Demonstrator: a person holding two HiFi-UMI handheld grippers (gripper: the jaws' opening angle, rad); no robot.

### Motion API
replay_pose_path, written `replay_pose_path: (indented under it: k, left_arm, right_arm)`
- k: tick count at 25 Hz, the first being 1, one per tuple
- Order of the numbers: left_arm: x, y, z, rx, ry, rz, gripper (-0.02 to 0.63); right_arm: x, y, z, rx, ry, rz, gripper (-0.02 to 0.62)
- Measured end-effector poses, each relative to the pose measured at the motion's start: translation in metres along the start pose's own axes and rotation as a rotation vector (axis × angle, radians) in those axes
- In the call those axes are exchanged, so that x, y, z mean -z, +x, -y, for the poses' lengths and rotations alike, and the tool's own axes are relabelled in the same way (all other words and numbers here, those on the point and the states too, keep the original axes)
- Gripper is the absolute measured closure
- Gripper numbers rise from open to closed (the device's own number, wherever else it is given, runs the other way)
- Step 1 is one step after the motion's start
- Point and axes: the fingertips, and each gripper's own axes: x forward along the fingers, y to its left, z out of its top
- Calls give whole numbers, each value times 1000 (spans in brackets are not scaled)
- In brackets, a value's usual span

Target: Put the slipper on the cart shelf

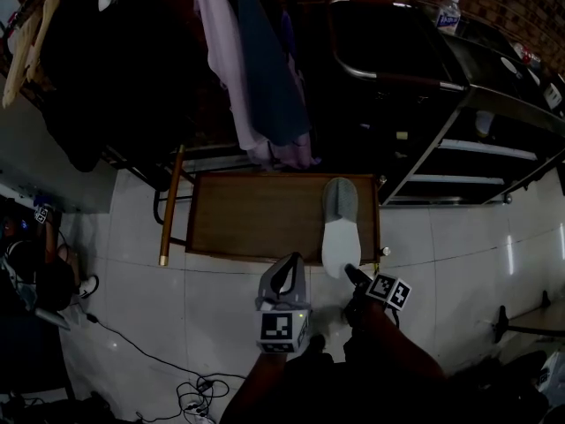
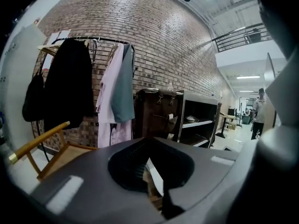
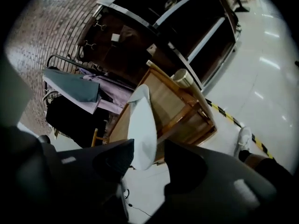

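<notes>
A grey and white slipper (image 1: 340,228) lies on a low wooden table (image 1: 256,219), toe towards the back and heel past the front edge. My right gripper (image 1: 351,276) is at that heel, open. In the right gripper view the slipper's white heel (image 3: 142,125) sits between the spread jaws of the right gripper (image 3: 149,155), close to the left one, and the pads do not press on it. My left gripper (image 1: 287,268) hovers in front of the table, left of the slipper, shut and empty. The black cart (image 1: 477,148) with its shelves stands at the back right.
Clothes hang on a rack (image 1: 256,69) behind the table. A wooden chair rail (image 1: 170,206) leans at the table's left. A water bottle (image 1: 448,11) stands on the cart's top. Cables (image 1: 194,387) lie on the tiled floor at the near left.
</notes>
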Motion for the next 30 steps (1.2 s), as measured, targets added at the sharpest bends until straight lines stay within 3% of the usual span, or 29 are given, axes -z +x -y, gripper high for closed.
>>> replay_pose_path:
  k: [5, 10, 20, 25, 30]
  left_arm:
    - [2, -5, -1, -4, 14, -8, 591]
    - [6, -8, -3, -18, 14, -19, 591]
    - [-4, -6, 4, 3, 26, 13, 591]
    - [-10, -3, 6, 16, 26, 23, 591]
    - [-26, 2, 11, 46, 38, 58, 591]
  right_arm:
    - [3, 14, 5, -19, 77, -16, 394]
    - [3, 23, -4, -79, 115, -27, 490]
    - [3, 3, -45, -175, 12, -8, 549]
    - [-6, -28, -70, -200, -135, 35, 556]
    - [-32, -75, -119, -209, -449, 193, 557]
